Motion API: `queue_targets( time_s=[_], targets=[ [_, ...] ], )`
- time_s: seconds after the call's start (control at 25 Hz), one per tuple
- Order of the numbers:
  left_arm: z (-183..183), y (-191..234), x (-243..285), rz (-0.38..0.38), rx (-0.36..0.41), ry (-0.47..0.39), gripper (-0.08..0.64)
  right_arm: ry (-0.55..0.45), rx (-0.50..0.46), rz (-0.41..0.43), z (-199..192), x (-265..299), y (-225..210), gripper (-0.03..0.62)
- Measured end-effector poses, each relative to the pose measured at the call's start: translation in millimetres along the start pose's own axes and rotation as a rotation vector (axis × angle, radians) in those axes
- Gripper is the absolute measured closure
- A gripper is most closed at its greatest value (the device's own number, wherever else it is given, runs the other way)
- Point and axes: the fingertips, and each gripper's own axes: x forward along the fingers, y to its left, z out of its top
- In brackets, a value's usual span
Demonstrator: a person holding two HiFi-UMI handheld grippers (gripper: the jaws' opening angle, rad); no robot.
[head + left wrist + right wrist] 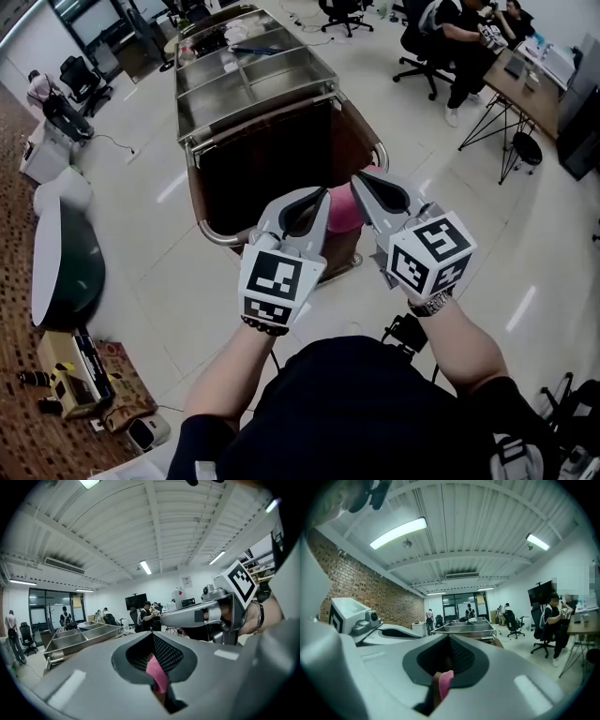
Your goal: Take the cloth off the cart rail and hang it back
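Observation:
A pink cloth (343,212) hangs between my two grippers, just in front of the near end of the steel cart (202,103). The cart's curved handle rail (214,233) runs below and behind the cloth. My left gripper (302,208) is shut on the pink cloth (157,673), which shows pinched between its jaws. My right gripper (372,190) is shut on another part of the cloth (444,682). Both grippers point level toward the cart, side by side. Most of the cloth is hidden behind the grippers in the head view.
Steel trays (267,70) fill the cart top. A person sits on an office chair (424,47) by a desk (525,80) at the upper right. A white and dark rounded unit (61,258) and boxes (70,375) lie on the left.

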Motion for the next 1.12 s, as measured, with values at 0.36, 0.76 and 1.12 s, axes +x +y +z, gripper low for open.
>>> queue_targets(
  time_s=[0.36, 0.76, 1.12],
  targets=[
    [-3, -8, -68, -0.061, -0.024, -0.064, 0.557, -0.036, -0.076, -0.070, -2, -20, 75, 0.592],
    [2, -24, -115, -0.117, -0.050, -0.106, 0.557, -0.053, -0.106, -0.132, -1, -42, 130, 0.592],
    [6, -32, -141, -0.123, -0.047, -0.136, 0.557, -0.052, -0.138, -0.158, -7, -57, 157, 0.592]
  ],
)
